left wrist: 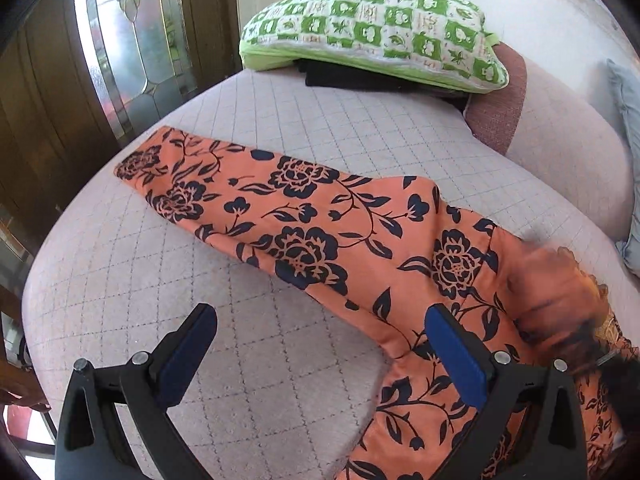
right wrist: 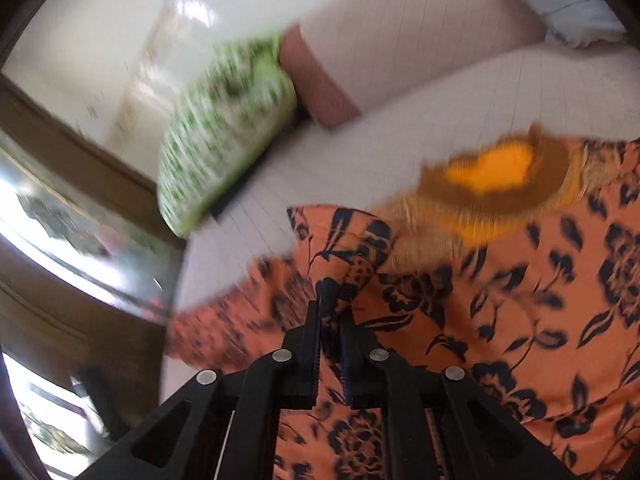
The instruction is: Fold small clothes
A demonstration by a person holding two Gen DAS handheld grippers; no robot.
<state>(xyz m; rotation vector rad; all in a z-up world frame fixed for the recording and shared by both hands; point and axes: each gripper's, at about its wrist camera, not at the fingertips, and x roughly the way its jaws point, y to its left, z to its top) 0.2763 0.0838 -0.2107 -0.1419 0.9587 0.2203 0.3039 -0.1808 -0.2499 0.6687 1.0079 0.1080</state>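
Note:
Orange trousers with a dark blue flower print [left wrist: 320,232] lie on a quilted pale pink cushion [left wrist: 248,344], one leg stretched to the far left. My left gripper [left wrist: 320,316] is open just above the cushion, its right finger [left wrist: 456,352] over the cloth near the crotch. In the right wrist view, which is blurred, my right gripper [right wrist: 330,308] is shut on a bunched fold of the trousers [right wrist: 520,300]. An orange and yellow patch [right wrist: 492,176] shows at the cloth's far edge. A blurred brown shape [left wrist: 560,292] lies over the cloth at right in the left wrist view.
A green and white checked pillow [left wrist: 376,28] rests on dark folded cloth [left wrist: 348,76] at the back of the cushion. A padded armrest [left wrist: 560,136] rises at right. A wooden door with leaded glass [left wrist: 112,48] stands at left past the cushion's edge.

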